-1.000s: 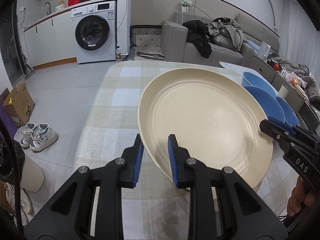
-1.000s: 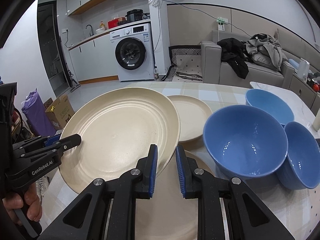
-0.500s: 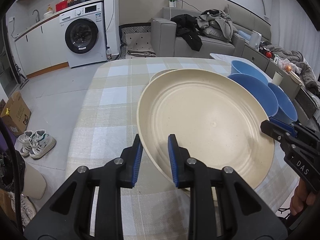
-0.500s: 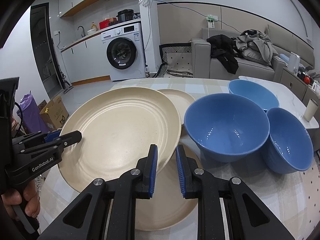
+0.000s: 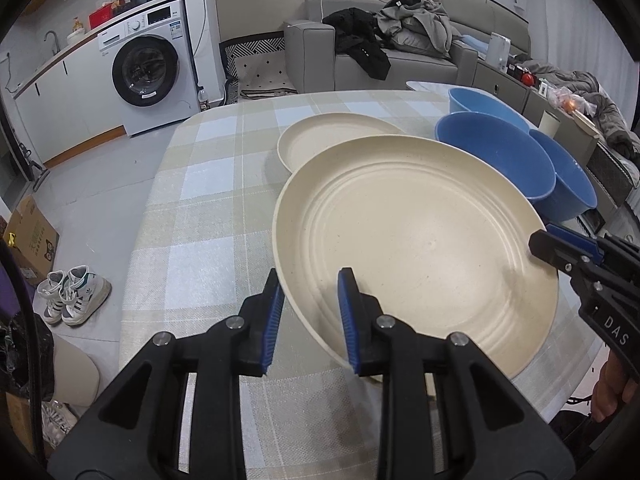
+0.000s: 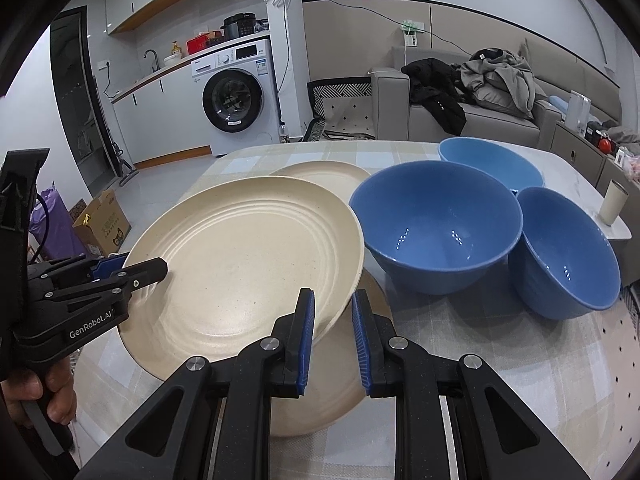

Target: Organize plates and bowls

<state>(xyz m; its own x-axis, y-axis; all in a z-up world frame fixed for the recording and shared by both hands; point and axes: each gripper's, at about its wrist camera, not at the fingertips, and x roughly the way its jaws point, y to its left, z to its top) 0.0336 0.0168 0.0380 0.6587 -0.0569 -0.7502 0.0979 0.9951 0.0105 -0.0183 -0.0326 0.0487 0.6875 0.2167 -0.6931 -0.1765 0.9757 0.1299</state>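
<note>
A large cream plate point(image 5: 420, 240) point(image 6: 244, 264) is held in the air, tilted, over the table. My left gripper point(image 5: 310, 296) is shut on its near-left rim. My right gripper point(image 6: 332, 316) is shut on its right rim and shows in the left wrist view point(image 5: 560, 248). The left gripper shows in the right wrist view point(image 6: 136, 272). A second cream plate point(image 6: 336, 380) lies on the table under the held one. A smaller cream plate point(image 5: 332, 140) point(image 6: 320, 170) lies farther back. Three blue bowls point(image 6: 440, 224) point(image 6: 564, 252) point(image 6: 488, 160) stand at the right.
The table has a checked cloth point(image 5: 208, 216) and its left edge drops to the floor, where shoes point(image 5: 72, 292) lie. A cream cup point(image 6: 614, 202) stands at the far right. A washing machine point(image 5: 148, 80) and a sofa point(image 5: 400, 56) are behind.
Both grippers have carried the large plate toward the near side and lower over the table. The small plate and the third bowl have come into fuller view.
</note>
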